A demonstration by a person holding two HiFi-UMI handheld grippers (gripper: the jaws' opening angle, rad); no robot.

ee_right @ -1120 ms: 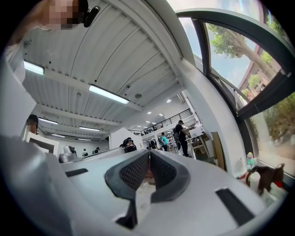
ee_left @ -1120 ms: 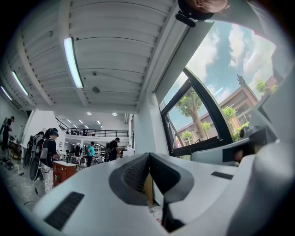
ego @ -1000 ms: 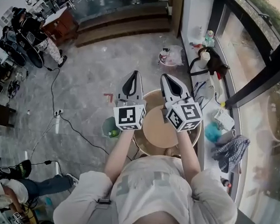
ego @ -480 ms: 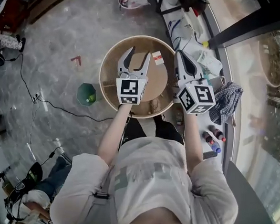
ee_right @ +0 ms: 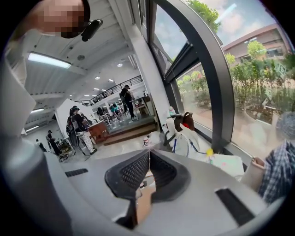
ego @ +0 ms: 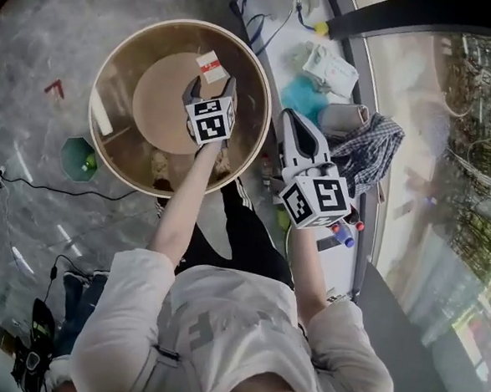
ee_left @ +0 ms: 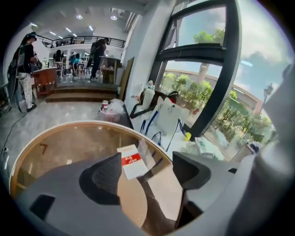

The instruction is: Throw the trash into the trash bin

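the trash, a small white packet with a red band (ego: 211,65) (ee_left: 131,161), lies flat on the glassy top of a round table with a pale wooden rim (ego: 186,23) (ee_left: 69,126). it sits just ahead of the left gripper (ego: 211,86) (ee_left: 147,161), nearer that gripper's left jaw and not touching it. the left gripper's jaws are opening and stand wide, with only the table top showing between them. the table's far rim curves round beyond the packet.

a small green bin (ego: 79,156) stands on the floor outside the rim, well off to the left of the left jaws and back from them.

the right gripper (ego: 294,131) (ee_right: 148,156) hangs outside the rim on the other side, its jaws pressed tip to tip and empty. to its right runs a white window ledge (ego: 277,46) crowded with a teal cloth (ego: 303,94), a checked cloth (ego: 366,153), papers (ego: 330,64) and small bottles (ego: 344,231).
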